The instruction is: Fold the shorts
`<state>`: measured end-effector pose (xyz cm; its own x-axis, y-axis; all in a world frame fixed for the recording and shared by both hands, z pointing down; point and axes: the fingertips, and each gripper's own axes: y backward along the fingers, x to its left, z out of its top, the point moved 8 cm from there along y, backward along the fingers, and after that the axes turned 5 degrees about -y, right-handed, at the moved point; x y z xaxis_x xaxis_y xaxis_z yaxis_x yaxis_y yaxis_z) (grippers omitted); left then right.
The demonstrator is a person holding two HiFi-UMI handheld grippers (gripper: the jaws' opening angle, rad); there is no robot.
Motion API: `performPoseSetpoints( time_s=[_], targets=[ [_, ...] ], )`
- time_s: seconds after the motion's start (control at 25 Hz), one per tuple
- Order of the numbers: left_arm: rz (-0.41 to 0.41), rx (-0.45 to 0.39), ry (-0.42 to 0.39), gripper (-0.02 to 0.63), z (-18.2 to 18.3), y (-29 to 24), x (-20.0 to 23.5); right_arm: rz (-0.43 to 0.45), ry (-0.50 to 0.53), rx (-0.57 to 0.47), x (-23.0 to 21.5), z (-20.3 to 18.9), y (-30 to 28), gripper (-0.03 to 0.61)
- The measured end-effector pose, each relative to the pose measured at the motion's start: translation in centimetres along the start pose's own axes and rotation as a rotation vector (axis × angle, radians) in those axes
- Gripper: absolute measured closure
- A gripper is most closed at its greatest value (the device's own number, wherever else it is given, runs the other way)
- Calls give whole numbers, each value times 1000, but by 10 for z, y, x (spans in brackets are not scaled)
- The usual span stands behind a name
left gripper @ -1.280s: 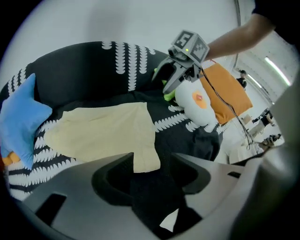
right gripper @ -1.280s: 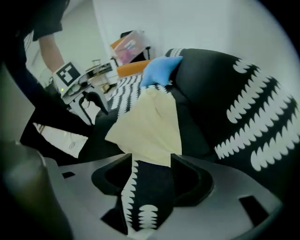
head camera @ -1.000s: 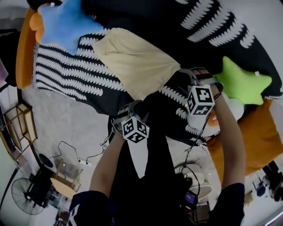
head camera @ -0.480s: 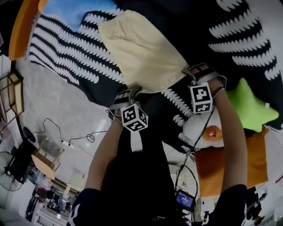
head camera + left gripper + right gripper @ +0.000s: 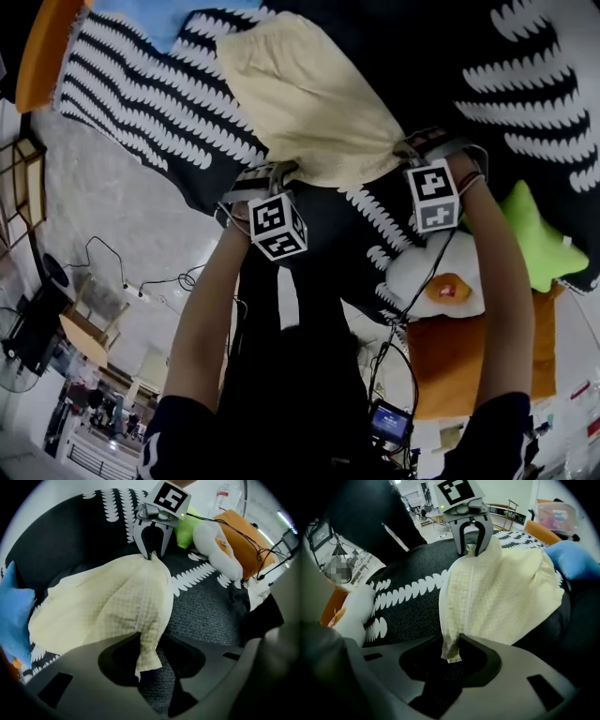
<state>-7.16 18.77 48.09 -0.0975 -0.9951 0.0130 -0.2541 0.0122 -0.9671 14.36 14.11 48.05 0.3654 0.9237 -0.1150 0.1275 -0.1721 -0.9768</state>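
On the black-and-white blanket (image 5: pixel 150 103), toward its near edge, the pale yellow shorts (image 5: pixel 309 103) lay spread out. The fingers of both grippers had just been closing, and each pair now had cloth between it. The left gripper (image 5: pixel 147 641) was clamped on the shorts' near left corner. The right gripper (image 5: pixel 451 644) was clamped on the near right corner, where a stitched edge ran up from its fingers. Each corner was drawn into a small peak at the fingers, while the rest of the garment rested on the blanket. This looked like the grasp that opens the fold: with both near corners held, that end could be lifted and carried over toward the blanket's far side.

A second earlier, the two grippers had stood over the blanket's near edge, just short of the shorts, whose near edge lay undisturbed. Since then both had come down onto that edge. The blue cushion (image 5: pixel 141 11) at the blanket's far left, in full sight then, was nearly cut off at the top of the head view.
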Motion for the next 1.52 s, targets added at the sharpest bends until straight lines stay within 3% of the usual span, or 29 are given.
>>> performPoseSetpoints(
  time_s=[0.12, 0.2, 0.28, 0.4, 0.6, 0.76, 0.92, 1.08, 1.36, 1.52],
  targets=[
    [-33, 10, -76, 460, 3, -2, 3, -26, -68, -18, -4, -3, 6, 498],
    [-18, -3, -62, 558, -1, 3, 8, -40, -98, -23, -7, -4, 8, 512],
    [-40, -17, -13, 574, -6, 6, 13, -44, -117, -24, -8, -1, 6, 521],
    [-146, -50, 36, 578, -14, 12, 16, -54, -119, -19, -9, 4, 0, 527],
    [-382, -135, 43, 581, -9, 39, 4, -77, -57, -29, 0, 1, 10, 538],
    [-478, -165, 48, 583, -4, 58, -26, -53, 0, -43, 23, 9, 19, 541],
    [-556, -172, 69, 583, -1, 68, -65, 28, 36, -36, 69, 23, 21, 543],
    [-656, -180, 95, 582, -12, 83, -84, 194, 1, -63, 103, 45, 31, 543],
    [-779, -163, 89, 581, -28, 97, -139, 372, -223, -151, 184, 82, 36, 543],
    [-815, -142, 118, 581, -46, 104, -146, 424, -401, -208, 197, 100, 31, 544]
  ],
)
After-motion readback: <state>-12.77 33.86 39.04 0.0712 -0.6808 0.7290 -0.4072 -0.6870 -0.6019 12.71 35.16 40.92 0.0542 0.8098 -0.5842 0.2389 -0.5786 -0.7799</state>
